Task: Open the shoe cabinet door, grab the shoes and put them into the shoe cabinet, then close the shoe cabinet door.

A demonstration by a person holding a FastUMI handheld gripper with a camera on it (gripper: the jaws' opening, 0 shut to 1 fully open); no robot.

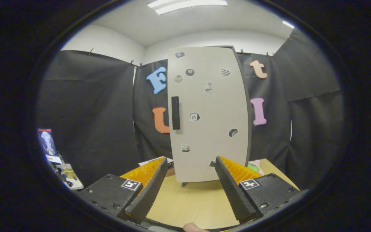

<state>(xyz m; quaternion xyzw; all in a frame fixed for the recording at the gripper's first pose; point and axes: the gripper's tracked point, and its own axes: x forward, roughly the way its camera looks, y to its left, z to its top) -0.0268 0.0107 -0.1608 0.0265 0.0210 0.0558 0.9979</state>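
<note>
Tool (190, 183) fingers apart, gripping nothing, cabinet (208, 112) door closed just ahead; slim handle (175, 112) is off-centre, so a misaligned approach could slip off.

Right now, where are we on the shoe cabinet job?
The cabinet door is shut, its handle beyond the gripper, whose jaws are open and hold nothing. That fits either shoes not yet loaded or already inside with the door closed again; something green and pink lies beside the cabinet.
</note>
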